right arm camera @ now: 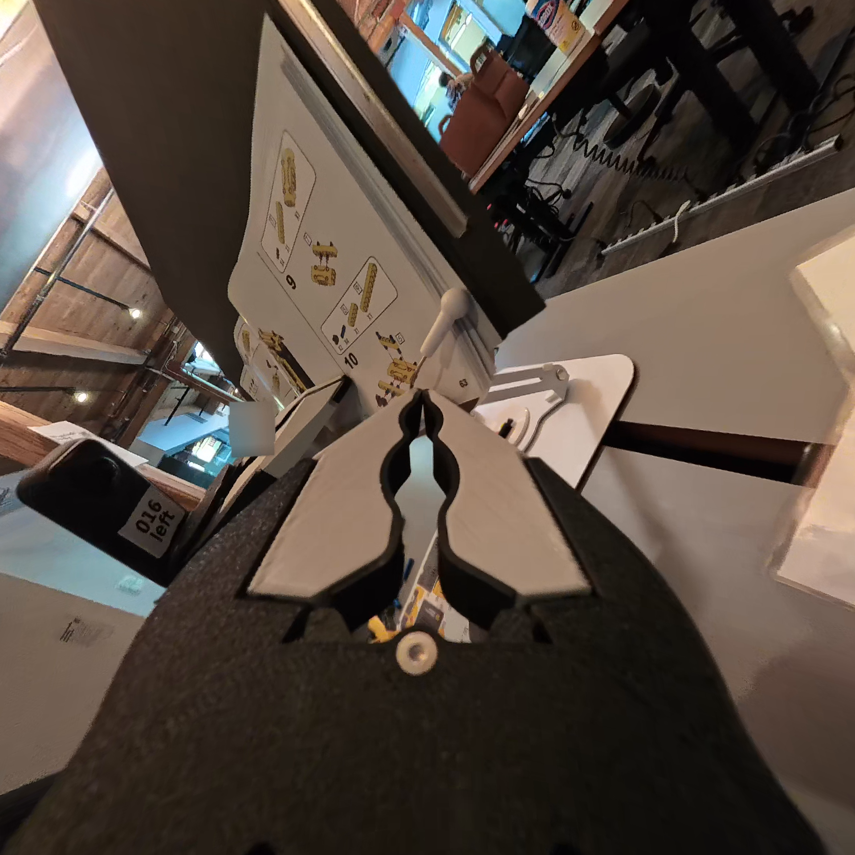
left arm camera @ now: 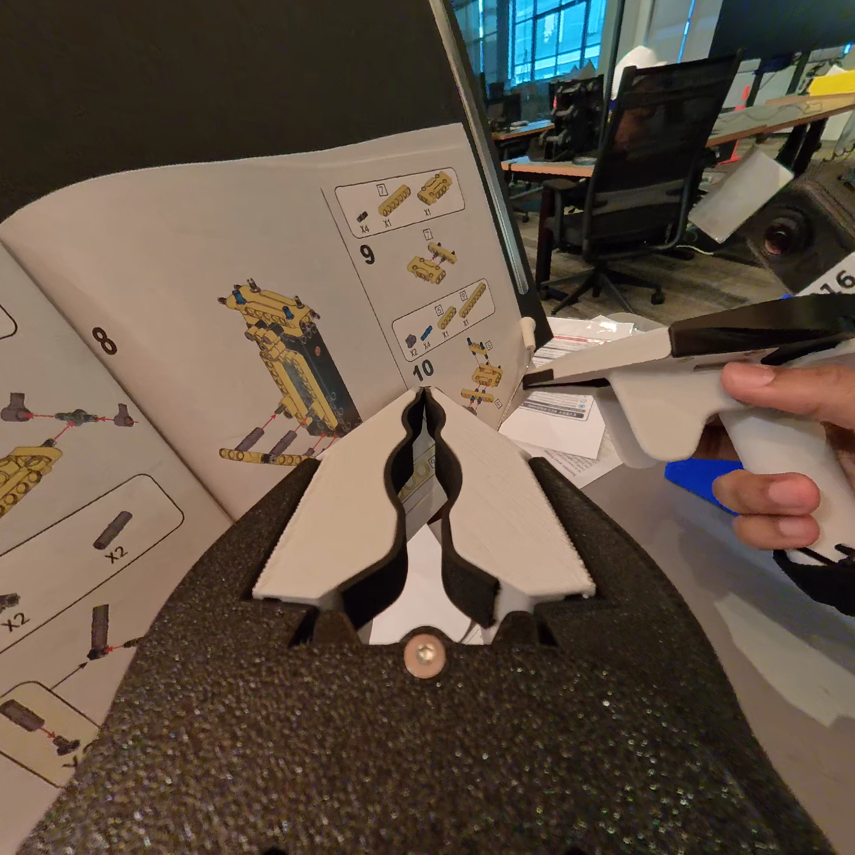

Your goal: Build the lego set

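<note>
Your left gripper [left arm camera: 423, 391] has its white fingers brought together at the tips, pinching the lower edge of a page of the open instruction booklet [left arm camera: 259, 259], which curves up and away just ahead of it. The booklet leans against a dark upright panel [left arm camera: 208, 69] directly behind it, its pages showing drawings of yellow building parts. Off to that gripper's right, your right gripper [right arm camera: 422, 393] comes in sideways, your hand [left arm camera: 782, 462] wrapped around its white handle. In its own view its fingers also meet at the tips, right at the booklet's lower corner [right arm camera: 393, 370]; whether paper is actually caught between them you cannot tell. Just beyond those tips a white-handled pin [right arm camera: 442, 324] stands against the booklet's edge, and a white plate with a metal bracket [right arm camera: 578, 393] lies on the grey tabletop [right arm camera: 694, 324] to the right. Loose printed sheets [left arm camera: 564, 416] rest on the table under the right gripper. No containers show in either view.
</note>
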A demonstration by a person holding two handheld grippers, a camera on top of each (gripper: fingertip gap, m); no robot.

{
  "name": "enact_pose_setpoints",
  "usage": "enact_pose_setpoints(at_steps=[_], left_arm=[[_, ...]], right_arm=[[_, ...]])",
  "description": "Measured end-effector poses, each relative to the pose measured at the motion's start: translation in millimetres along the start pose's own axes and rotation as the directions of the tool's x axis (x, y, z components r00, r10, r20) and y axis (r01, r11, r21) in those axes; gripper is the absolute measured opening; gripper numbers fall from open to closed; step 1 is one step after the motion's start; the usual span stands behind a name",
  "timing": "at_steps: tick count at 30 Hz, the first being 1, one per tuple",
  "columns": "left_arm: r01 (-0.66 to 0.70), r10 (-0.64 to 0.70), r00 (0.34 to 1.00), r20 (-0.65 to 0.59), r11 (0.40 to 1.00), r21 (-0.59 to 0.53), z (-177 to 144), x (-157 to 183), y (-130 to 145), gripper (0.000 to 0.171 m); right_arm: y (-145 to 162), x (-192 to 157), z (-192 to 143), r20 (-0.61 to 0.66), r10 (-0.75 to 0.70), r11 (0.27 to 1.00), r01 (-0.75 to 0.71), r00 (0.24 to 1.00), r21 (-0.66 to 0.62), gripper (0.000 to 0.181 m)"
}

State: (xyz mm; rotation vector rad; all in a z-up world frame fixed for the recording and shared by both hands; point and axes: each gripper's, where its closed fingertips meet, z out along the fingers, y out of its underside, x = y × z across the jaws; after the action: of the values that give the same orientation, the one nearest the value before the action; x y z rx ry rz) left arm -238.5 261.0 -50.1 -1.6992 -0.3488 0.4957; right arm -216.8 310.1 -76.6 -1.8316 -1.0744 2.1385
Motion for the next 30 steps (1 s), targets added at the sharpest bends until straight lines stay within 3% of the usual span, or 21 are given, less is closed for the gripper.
enact_pose_setpoints(at_steps=[3, 9, 11, 13, 16, 20, 25, 30], left_arm=[[0.003, -0.003, 1.000, -0.005, 1.000, 0.005, 0, 0, 0, 0.000], [0.001, -0.001, 1.000, 0.001, 1.000, 0.000, 0, 0, 0, 0.000], [-0.001, 0.001, 1.000, 0.002, 1.000, 0.001, 0, 1, -1, 0.000], [-0.004, 0.004, 1.000, 0.003, 1.000, 0.001, 0, 1, -1, 0.000], [-0.006, 0.006, 1.000, 0.013, 1.000, 0.006, 0, -1, -2, 0.000], [0.000, 0.000, 1.000, 0.012, 1.000, 0.003, 1, -2, -2, 0.000], [-0.004, 0.004, 1.000, 0.017, 1.000, 0.001, 4, -4, -5, 0.000], [-0.024, 0.024, 0.999, 0.022, 1.000, -0.002, 4, -3, -4, 0.000]], right_arm=[[-12, -2, -8, 0.030, 0.024, 0.997, -0.026, 0.999, 0.068, 0.001], [-9, -8, -1, 0.053, 0.026, 0.998, -0.030, 0.998, 0.059, 0.022], [-8, -8, 5, 0.045, 0.036, 0.997, -0.039, 0.998, 0.071, 0.019], [-8, -4, 7, 0.017, 0.019, 0.995, -0.020, 1.000, 0.094, 0.003], [-9, -8, 6, 0.050, -0.011, 0.996, 0.006, 0.999, 0.093, 0.002], [-9, -15, 3, 0.048, -0.129, 0.989, 0.124, 0.991, 0.082, 0.001], [-7, -23, 6, -0.062, -0.359, 0.931, 0.361, 0.931, 0.043, 0.002], [-8, -24, 7, -0.122, -0.447, 0.891, 0.453, 0.886, 0.024, 0.003]])
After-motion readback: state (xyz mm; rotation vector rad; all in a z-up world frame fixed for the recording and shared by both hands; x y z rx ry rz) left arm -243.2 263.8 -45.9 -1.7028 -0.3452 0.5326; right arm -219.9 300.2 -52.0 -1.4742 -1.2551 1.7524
